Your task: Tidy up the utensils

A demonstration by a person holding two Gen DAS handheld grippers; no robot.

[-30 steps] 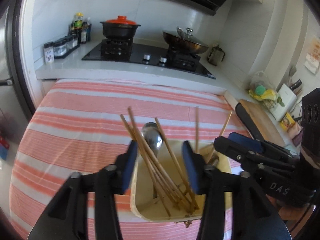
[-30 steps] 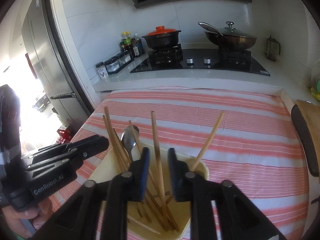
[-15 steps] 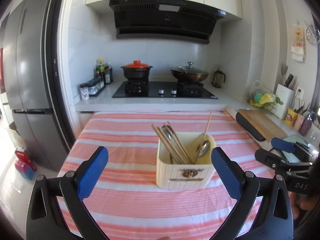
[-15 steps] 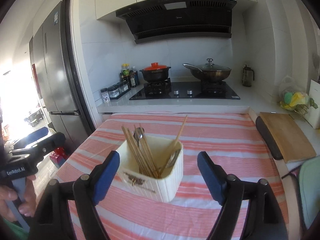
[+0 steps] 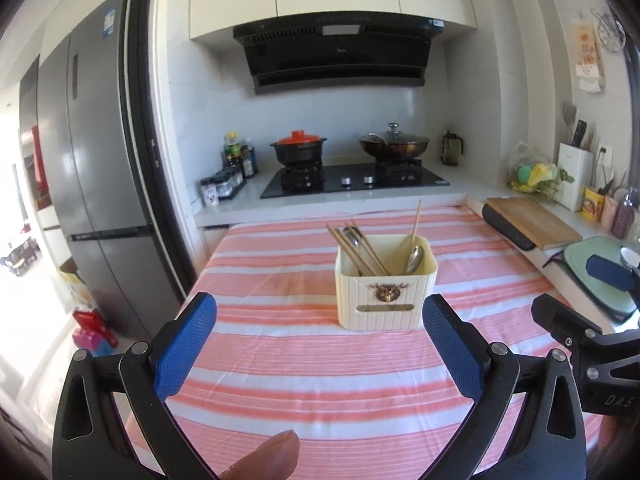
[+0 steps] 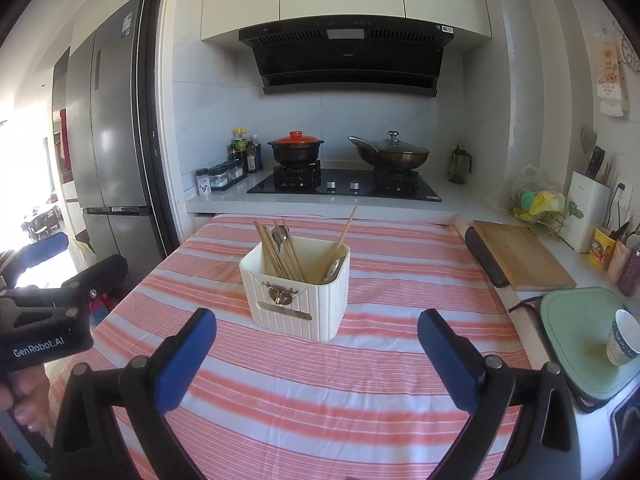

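Note:
A cream ribbed utensil holder [image 5: 385, 298] [image 6: 298, 298] stands upright on the striped cloth near the table's middle. It holds several wooden chopsticks [image 5: 360, 250] [image 6: 280, 250] and two metal spoons [image 5: 414, 258] [image 6: 334, 270]. My left gripper [image 5: 320, 340] is wide open and empty, well back from the holder. My right gripper [image 6: 318, 346] is wide open and empty, also back from it. Each gripper shows at the edge of the other's view.
The table has a red and white striped cloth [image 5: 312, 364]. Behind it a counter holds a stove [image 5: 352, 180] with a pot and a wok. A wooden cutting board [image 6: 518, 256] lies at the right. A cup [image 6: 622, 336] stands on a green mat.
Both grippers have opened wide and pulled back and up from the holder. One second ago they were nearly closed just above the chopsticks.

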